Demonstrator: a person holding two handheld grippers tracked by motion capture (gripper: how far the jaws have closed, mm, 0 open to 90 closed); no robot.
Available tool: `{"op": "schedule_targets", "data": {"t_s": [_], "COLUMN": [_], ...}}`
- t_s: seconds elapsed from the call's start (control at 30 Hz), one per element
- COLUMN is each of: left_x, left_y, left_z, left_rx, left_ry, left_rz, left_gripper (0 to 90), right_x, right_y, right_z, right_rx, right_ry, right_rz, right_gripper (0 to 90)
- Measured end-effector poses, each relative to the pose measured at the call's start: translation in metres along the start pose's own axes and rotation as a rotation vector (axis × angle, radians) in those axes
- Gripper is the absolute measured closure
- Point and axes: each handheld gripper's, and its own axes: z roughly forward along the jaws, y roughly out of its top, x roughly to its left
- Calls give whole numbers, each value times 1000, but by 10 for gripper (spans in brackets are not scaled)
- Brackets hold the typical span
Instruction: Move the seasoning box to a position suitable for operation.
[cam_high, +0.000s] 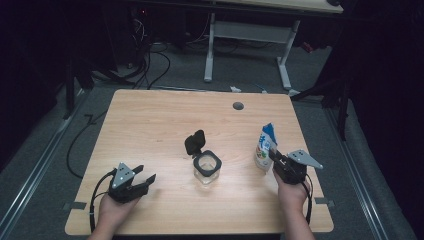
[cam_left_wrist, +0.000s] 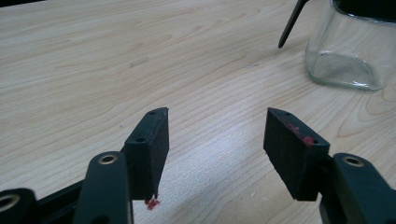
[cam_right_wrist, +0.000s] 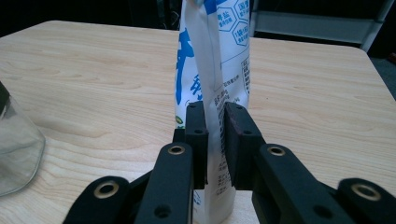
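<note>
Right gripper (cam_high: 276, 159): sitting at the table's right side, its jaws pinching the white-and-blue pouch (cam_high: 264, 146) on the back seam. The right gripper view is showing this closely: both pads pressing a flat fold of the pouch (cam_right_wrist: 212, 88) between them, printed text running along the panel. The high view is giving the pouch as a small upright shape with its base on the wood.

Pouch orientation: standing upright, long axis vertical, its blue top pointing up and leaning slightly toward the table's far edge.

Left gripper (cam_high: 144, 179): lying near the front left corner in the person's left hand (cam_high: 114, 210), jaws spread with nothing between them. The left gripper view is showing bare wood between the two pads (cam_left_wrist: 294, 154), red flecks on their edges, and the glass base of the jar (cam_left_wrist: 348, 51) ahead at upper right.

Glass jar (cam_high: 207, 167): standing mid-table between the two grippers, well apart from both, its black hinged lid (cam_high: 195, 142) swung open and tilting back. Its curved wall is also appearing at the left edge of the right gripper view (cam_right_wrist: 16, 149).

Table (cam_high: 165, 115): light wood, with a round grey grommet (cam_high: 238, 106) near the far edge. A second desk frame (cam_high: 250, 35) and cables (cam_high: 150, 65) are lying beyond on the floor.
</note>
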Motion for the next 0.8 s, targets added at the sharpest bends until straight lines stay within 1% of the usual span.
{"op": "schedule_targets", "data": {"t_s": [0.07, 0.2, 0.47, 0.57, 0.63, 0.67, 0.8], "left_x": [-1, -1, -1, -2, -2, -2, -2], "left_y": [0, 0, 0, -1, -1, -1, -2], "left_z": [0, 0, 0, 0, 1, 1, 1], "left_rx": [-2, -6, 1, -2, 1, 1, 5], "left_ry": [-1, -4, -4, -7, -8, -8, -9], "left_rz": [1, -2, 2, 4, 5, 6, 6], "left_gripper": [410, 409, 409, 409, 409, 408, 408], "right_x": [0, 4, 3, 0, -1, -1, -1], "right_y": [1, 3, 13, 14, 15, 16, 21], "right_z": [-1, -3, -14, -17, -19, -20, -22], "right_rx": [-4, 8, 45, 56, 68, 75, 109], "right_ry": [12, 17, 72, 92, 97, 99, 107], "right_rz": [-5, -24, -48, -27, -31, -23, -22], "right_gripper": [814, 818, 825, 827, 827, 827, 826]}}
